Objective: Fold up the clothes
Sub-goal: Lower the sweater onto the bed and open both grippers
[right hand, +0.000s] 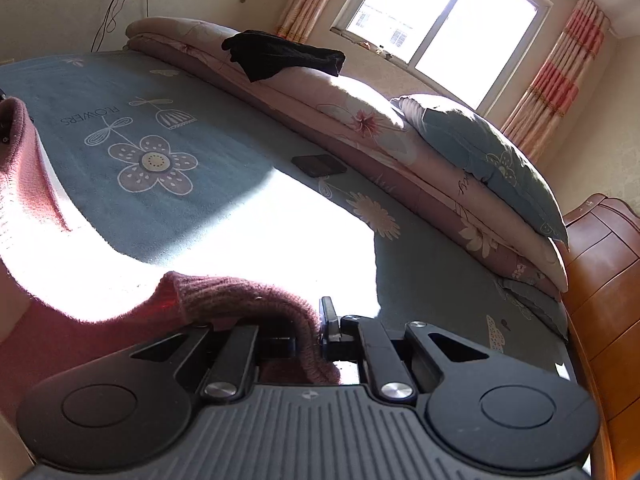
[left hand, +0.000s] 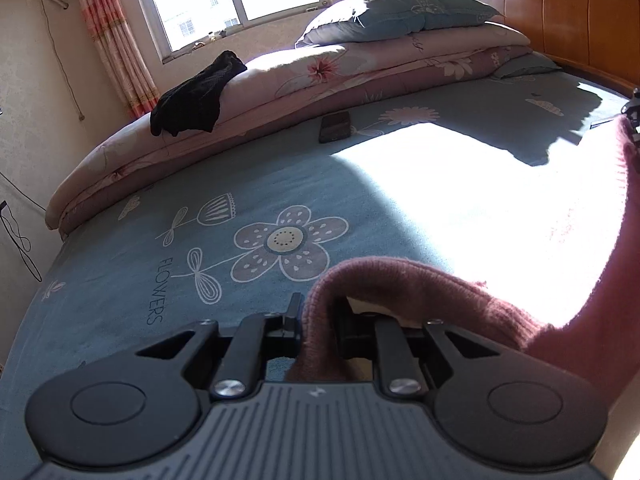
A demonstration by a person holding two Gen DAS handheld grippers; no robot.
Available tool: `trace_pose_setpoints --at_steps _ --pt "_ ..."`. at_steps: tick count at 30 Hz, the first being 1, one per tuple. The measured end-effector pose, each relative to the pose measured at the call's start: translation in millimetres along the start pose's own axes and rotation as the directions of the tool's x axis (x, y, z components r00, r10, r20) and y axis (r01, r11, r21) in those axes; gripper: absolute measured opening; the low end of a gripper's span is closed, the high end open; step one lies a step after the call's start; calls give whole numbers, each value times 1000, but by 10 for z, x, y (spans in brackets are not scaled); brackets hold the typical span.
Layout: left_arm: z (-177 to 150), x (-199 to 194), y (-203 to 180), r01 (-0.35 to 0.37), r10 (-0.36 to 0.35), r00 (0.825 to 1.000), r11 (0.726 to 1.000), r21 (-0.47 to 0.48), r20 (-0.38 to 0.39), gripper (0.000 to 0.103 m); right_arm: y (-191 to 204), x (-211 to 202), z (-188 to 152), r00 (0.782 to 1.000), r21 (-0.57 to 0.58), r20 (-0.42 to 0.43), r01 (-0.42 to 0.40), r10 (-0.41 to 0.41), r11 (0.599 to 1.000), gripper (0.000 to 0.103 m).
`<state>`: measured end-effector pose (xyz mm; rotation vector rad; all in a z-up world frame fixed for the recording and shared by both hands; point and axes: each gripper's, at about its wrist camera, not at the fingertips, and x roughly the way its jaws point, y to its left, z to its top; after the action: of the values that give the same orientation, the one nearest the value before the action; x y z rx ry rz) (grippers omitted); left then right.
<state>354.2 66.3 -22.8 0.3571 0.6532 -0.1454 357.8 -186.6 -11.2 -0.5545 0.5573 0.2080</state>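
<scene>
Both claws, the left gripper [left hand: 316, 320] and the right gripper [right hand: 316, 326], are clamped nearly closed on the pink knit sweater's [left hand: 420, 292] edge, above the bedsheet's flower print [left hand: 286, 242]. It looks soft and floppy (sagging between them), so edge grips suit.

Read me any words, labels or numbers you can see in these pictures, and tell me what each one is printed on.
"FLOWERS": printed on the blue bed sheet, beside the big flower drawing.
Cursive script on the pink quilt, under the pillow: starts like "B", too blurred to read.
Small emblem on each gripper's grey body: a mark, not readable text.
No numbers are visible.
</scene>
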Motion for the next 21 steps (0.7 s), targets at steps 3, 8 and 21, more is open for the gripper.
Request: trace_pose_setpoints --at_steps 3,8,21 --pt "42 277 24 -33 33 999 999 1 -12 17 11 453 52 999 13 -32 10 -10 1000 12" --pt "85 747 107 -49 47 997 999 -24 -53 17 41 1054 58 996 30 -84 6 -3 1000 12" --pt "10 1504 112 -87 81 994 992 -87 -74 17 213 1854 -99 990 70 -136 49 -39 996 12"
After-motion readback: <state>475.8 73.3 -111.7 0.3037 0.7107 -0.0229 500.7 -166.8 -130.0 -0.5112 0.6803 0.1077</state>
